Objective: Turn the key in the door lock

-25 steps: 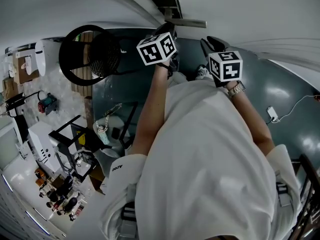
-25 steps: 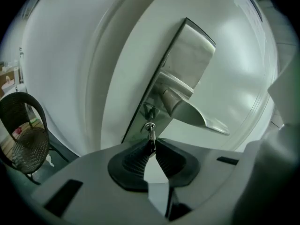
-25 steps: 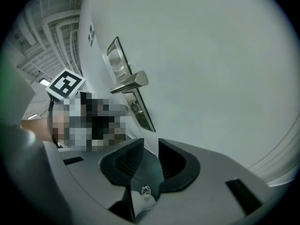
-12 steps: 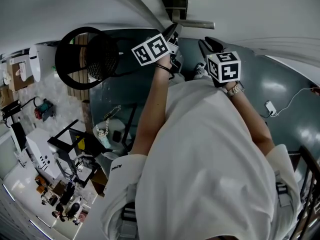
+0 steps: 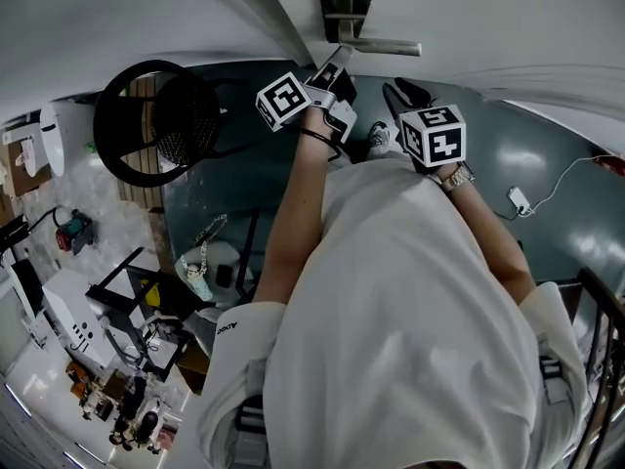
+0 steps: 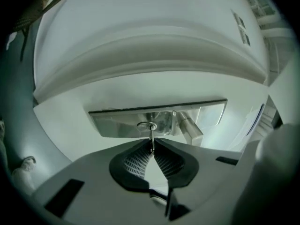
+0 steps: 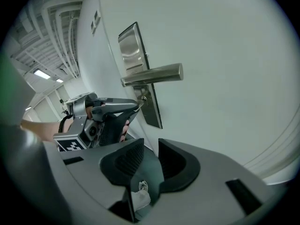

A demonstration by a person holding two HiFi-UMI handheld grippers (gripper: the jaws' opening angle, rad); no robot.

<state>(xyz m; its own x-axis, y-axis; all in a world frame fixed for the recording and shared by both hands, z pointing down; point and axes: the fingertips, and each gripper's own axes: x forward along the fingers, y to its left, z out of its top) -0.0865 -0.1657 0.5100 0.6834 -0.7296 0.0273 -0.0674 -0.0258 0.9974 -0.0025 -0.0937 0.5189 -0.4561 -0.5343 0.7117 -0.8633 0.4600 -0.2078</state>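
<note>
A steel lock plate point(image 5: 344, 8) with a lever handle point(image 5: 383, 46) sits on the white door at the top of the head view. My left gripper point(image 6: 151, 146) is shut on a small key point(image 6: 151, 136) that sticks in the cylinder point(image 6: 146, 125) beside the lever point(image 6: 191, 130). In the right gripper view the left gripper point(image 7: 138, 104) meets the plate point(image 7: 133, 55) just under the lever point(image 7: 152, 75). My right gripper point(image 7: 151, 146) hangs back from the door, open, with nothing between its pads. Its marker cube point(image 5: 433, 135) shows right of the left cube point(image 5: 283, 99).
A round black wicker chair point(image 5: 156, 120) stands left of the door on the dark floor. Cluttered stands and small items point(image 5: 117, 360) fill the lower left. A white cable with a plug point(image 5: 516, 199) lies on the floor at the right.
My left gripper has rolled with the key in its jaws: the plate went from steeply slanted to level in the left gripper view. The right gripper has held its place.
</note>
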